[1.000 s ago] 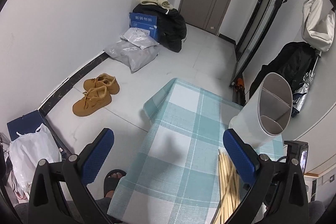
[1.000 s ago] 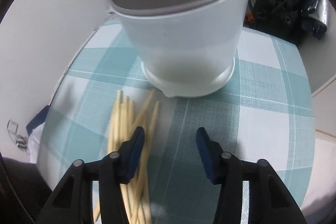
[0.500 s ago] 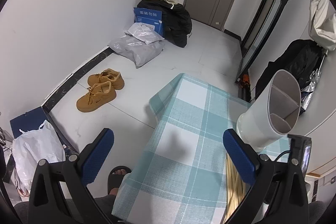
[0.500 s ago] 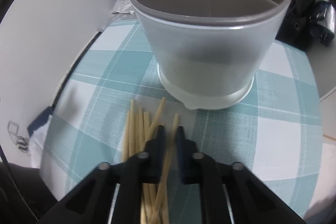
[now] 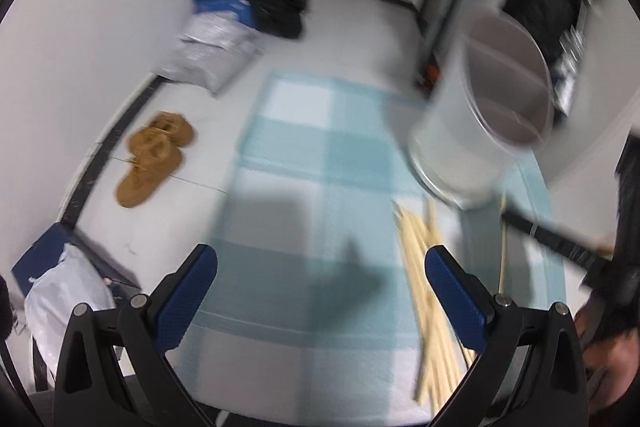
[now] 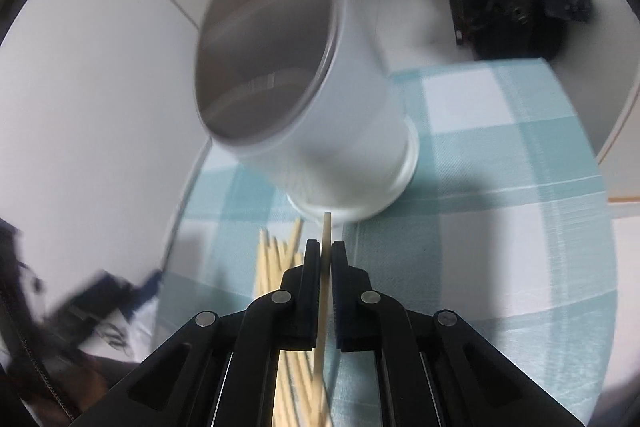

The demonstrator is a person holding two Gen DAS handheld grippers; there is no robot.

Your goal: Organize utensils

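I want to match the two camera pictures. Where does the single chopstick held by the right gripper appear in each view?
Left wrist view: the held chopstick is at the right, a thin pale upright line below the white utensil holder.
Right wrist view: it is at bottom centre, pinched in the right gripper, tip toward the holder.
Shared landmark: the pile of loose chopsticks on the checked tablecloth.

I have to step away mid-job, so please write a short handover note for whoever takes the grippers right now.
Right gripper: shut on one chopstick, lifted clear of the pile.
Left gripper: open, empty, above the checked tablecloth.
Holder: white, divided, standing on the cloth; nothing visible inside it.
Loose chopsticks: in a pile just in front of the holder.
Done: first chopstick picked.
Left: drop it into the holder, then move the remaining pile across.
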